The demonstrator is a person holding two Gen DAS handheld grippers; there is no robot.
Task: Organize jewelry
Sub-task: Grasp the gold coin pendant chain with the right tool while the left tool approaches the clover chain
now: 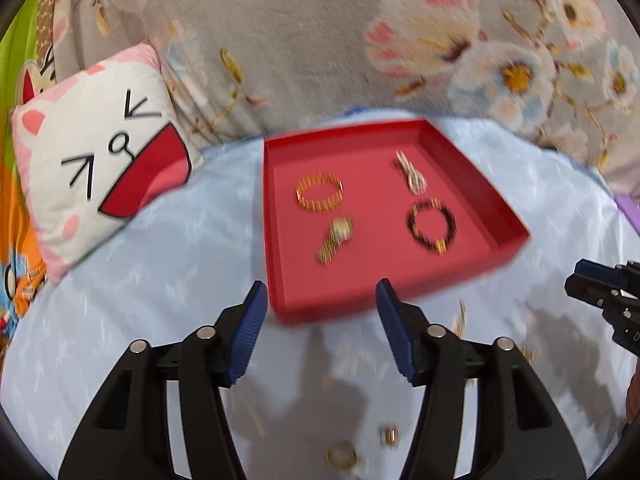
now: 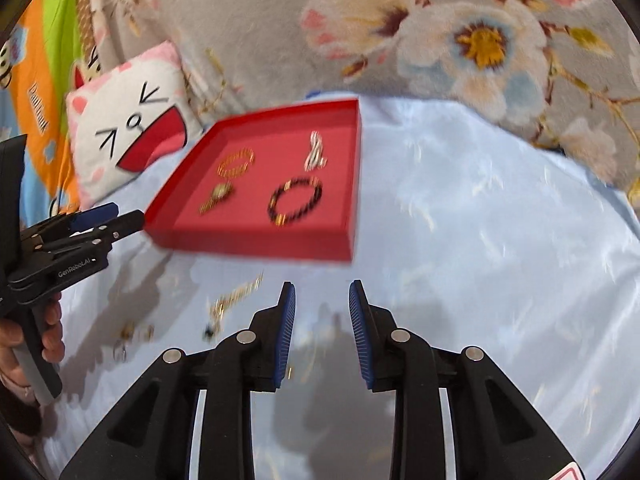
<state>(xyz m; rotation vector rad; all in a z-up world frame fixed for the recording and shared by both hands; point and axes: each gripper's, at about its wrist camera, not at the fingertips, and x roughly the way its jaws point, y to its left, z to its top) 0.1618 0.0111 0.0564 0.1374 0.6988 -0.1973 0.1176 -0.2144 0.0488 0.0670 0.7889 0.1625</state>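
Observation:
A red tray lies on a pale blue sheet. In it are a gold bangle, a gold watch, a silver chain and a black bead bracelet. My left gripper is open and empty just before the tray's near edge. My right gripper is open with a narrower gap, nothing between its fingers. Loose gold pieces lie on the sheet near both grippers. The picture is blurred.
A cat-face pillow leans at the back left. A grey flowered blanket rises behind the tray. The other gripper shows at the right edge and, held by a hand, at the left edge.

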